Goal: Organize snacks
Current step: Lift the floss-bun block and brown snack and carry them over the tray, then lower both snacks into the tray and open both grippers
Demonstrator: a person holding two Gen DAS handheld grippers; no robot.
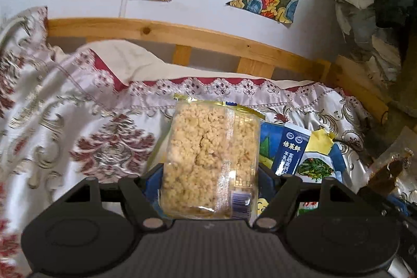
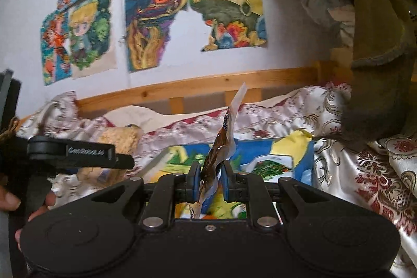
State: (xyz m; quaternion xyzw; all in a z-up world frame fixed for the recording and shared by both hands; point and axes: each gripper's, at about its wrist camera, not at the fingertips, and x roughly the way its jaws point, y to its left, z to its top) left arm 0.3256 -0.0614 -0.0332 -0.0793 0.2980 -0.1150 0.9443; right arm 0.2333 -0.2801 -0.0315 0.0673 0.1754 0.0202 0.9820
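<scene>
My left gripper [image 1: 209, 171] is shut on a clear packet of beige crumbly snack [image 1: 208, 140], which stands upright between the jaws above the bed. From the right wrist view, the same packet [image 2: 121, 138] shows at the left, beside one of the left gripper's fingers [image 2: 78, 153]. My right gripper [image 2: 210, 172] is shut on a thin, crumpled brown sachet [image 2: 221, 145] with a white tab sticking up. The sachet [image 1: 391, 168] also shows at the right edge of the left wrist view.
A colourful blue flat box [image 2: 263, 155] with yellow tape lies on the patterned satin bedcover [image 1: 78, 121], with a dark blue carton [image 1: 290, 150] on it. A wooden bed rail [image 1: 182, 35] runs along the postered wall. Hanging clothes [image 2: 375, 69] crowd the right. A person's hand [image 2: 10, 199] holds the left gripper.
</scene>
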